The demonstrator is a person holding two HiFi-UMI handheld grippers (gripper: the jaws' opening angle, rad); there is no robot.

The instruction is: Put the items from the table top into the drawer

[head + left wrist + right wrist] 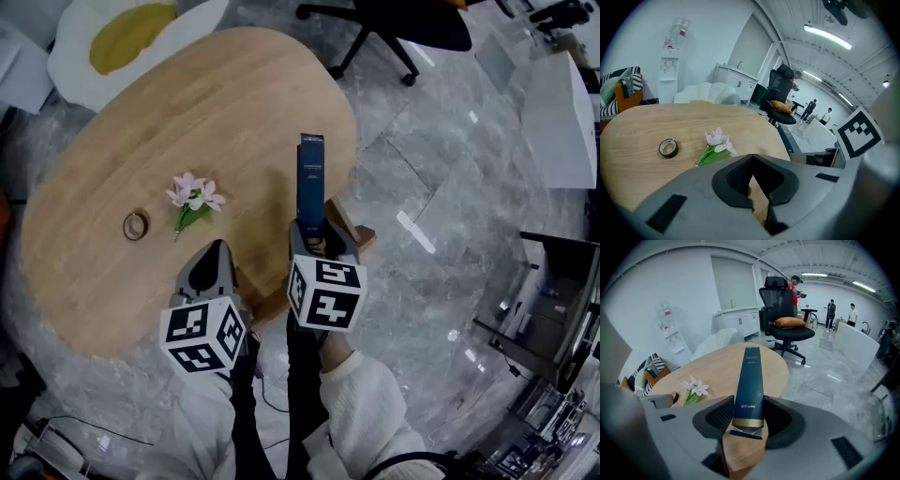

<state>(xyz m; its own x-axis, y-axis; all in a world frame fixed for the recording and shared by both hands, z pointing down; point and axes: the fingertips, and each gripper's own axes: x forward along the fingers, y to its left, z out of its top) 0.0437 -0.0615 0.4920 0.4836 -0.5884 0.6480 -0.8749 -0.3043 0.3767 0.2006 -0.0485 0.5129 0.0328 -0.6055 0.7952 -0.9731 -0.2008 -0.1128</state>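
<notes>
This looks like an open-plan office with a small pantry corner. A black office chair (785,310) with an orange cushion (790,322) stands on a grey marble-pattern tiled floor (441,187), and long strip lights (827,36) hang from a high white ceiling. At the wall there is a bottled water dispenser (669,70) beside a white cabinet with a tap (736,82), people (832,310) stand far behind near a white counter (855,345), and in front is an oval wooden table (141,122).
</notes>
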